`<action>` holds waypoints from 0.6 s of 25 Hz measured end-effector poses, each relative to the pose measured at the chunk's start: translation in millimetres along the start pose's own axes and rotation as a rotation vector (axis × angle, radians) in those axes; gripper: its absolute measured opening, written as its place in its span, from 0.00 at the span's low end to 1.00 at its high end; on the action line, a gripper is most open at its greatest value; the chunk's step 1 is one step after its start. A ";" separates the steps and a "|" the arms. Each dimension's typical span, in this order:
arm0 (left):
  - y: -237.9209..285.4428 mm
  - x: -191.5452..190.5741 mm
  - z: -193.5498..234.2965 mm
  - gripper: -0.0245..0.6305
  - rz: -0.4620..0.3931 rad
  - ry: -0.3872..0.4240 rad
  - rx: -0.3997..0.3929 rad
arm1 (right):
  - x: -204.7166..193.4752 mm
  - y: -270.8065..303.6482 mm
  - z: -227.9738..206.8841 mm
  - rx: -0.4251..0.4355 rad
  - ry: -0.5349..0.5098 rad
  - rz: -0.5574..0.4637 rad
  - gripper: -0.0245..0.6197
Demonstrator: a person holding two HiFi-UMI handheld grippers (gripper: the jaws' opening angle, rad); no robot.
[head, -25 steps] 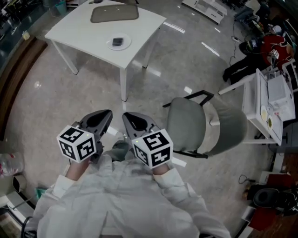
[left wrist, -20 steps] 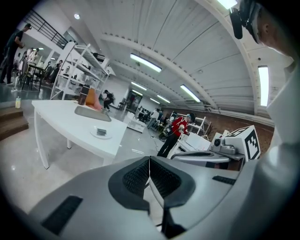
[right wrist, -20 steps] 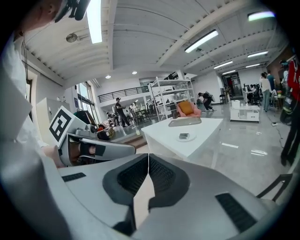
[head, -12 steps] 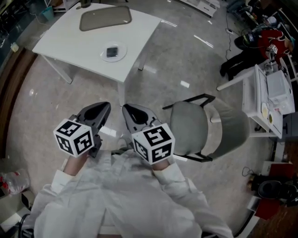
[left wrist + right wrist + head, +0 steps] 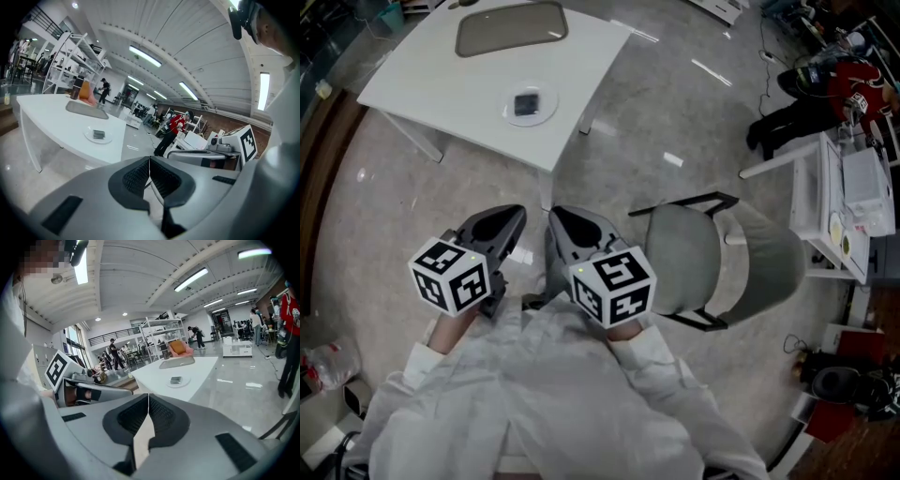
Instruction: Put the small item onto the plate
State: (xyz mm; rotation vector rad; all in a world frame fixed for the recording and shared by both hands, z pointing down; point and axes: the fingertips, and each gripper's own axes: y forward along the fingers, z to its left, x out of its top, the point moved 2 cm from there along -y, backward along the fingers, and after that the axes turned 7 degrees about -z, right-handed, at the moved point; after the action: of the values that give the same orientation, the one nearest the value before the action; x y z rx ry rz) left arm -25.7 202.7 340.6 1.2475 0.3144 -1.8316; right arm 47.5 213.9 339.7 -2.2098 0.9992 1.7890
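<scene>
A white plate (image 5: 546, 112) lies near the front corner of a white table (image 5: 441, 75), and a small dark item (image 5: 526, 102) rests on it. The plate (image 5: 89, 137) and the item (image 5: 99, 134) show far off in the left gripper view, as do the plate (image 5: 183, 383) and item (image 5: 176, 379) in the right gripper view. My left gripper (image 5: 511, 220) and right gripper (image 5: 561, 220) hang side by side over the floor, well short of the table. Both are shut with nothing between the pads.
A grey tray (image 5: 511, 28) lies at the table's far side. A grey office chair (image 5: 694, 258) stands just right of my grippers. A white cart (image 5: 853, 202) and a person in red (image 5: 848, 89) are at the far right. A bag (image 5: 323, 366) lies on the floor at left.
The table with the plate has slid lower and leftward in the head view, so it now lies a little nearer to both grippers. Both grippers stay shut.
</scene>
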 end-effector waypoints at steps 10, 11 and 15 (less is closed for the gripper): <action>47.3 26.5 44.6 0.05 -0.003 -0.013 0.052 | 27.1 58.2 -45.7 0.060 0.028 -0.002 0.06; 53.3 31.1 49.4 0.05 0.000 -0.012 0.056 | 30.9 65.9 -50.3 0.069 0.024 0.005 0.06; 77.7 53.3 64.6 0.05 -0.004 -0.032 0.065 | 51.5 92.5 -68.2 0.108 0.010 0.025 0.06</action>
State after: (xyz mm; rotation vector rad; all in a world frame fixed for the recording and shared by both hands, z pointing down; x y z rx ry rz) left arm -12.7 89.3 344.9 1.2611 0.2414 -1.8771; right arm 55.9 88.2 340.3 -2.1532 1.1032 1.6934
